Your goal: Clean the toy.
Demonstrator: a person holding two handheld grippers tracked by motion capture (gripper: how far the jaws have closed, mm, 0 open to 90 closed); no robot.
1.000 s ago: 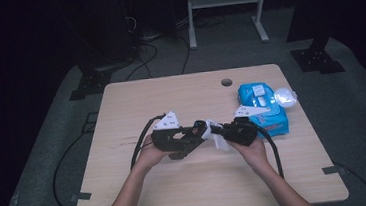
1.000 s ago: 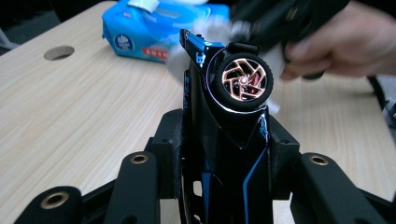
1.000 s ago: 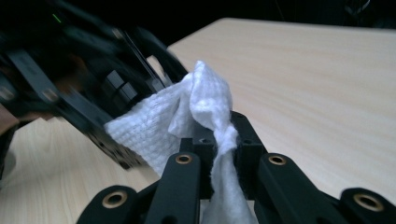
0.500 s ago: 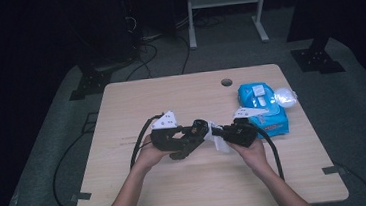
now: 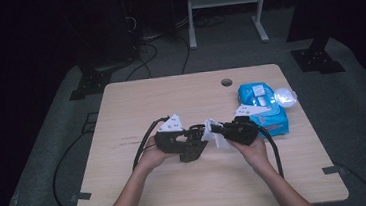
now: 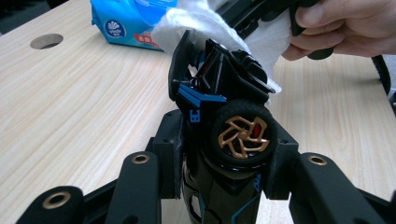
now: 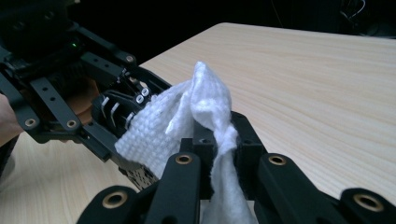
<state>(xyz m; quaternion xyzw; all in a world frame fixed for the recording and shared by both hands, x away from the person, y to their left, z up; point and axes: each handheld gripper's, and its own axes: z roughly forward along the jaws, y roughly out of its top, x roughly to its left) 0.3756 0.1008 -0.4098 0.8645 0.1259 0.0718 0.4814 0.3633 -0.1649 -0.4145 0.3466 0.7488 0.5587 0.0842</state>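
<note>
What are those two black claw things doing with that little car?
A person is cleaning a black toy car with gold wheels. The left gripper has its jaws shut on the car, above the wooden table. The right gripper pinches a white wipe against it. A blue wipes pack lies nearby.

Matt pale wood table [image 5: 136,107], textured white cloth wipe [image 7: 187,116], glossy plastic toy car [image 6: 229,135]
</note>
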